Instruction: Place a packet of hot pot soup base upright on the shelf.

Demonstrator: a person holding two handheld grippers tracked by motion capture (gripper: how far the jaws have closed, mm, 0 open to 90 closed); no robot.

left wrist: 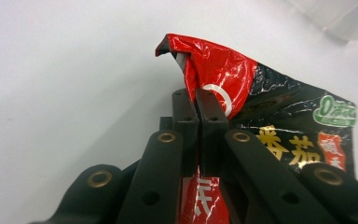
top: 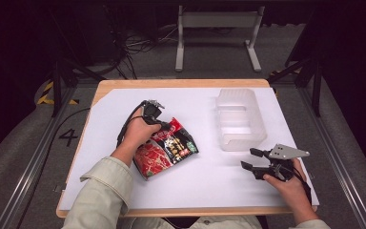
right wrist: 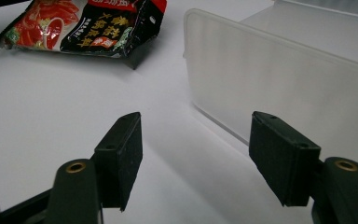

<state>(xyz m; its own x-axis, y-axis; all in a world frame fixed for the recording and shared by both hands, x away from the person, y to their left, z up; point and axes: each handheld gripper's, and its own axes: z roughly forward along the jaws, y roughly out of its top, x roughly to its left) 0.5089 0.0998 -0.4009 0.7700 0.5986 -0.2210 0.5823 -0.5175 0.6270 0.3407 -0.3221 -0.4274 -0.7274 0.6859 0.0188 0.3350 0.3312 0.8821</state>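
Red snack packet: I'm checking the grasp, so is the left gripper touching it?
Touching. In the left gripper view the left gripper has its jaws shut on the edge of the red snack packet, with foil on both sides.

A black "4" marks the floor (top: 68,137); the snack bag (left wrist: 279,116) carries gold "番茄".

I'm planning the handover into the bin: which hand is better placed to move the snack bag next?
Left. The left gripper is already shut on the snack bag; the right gripper is open, holding nothing, beside the clear bin.
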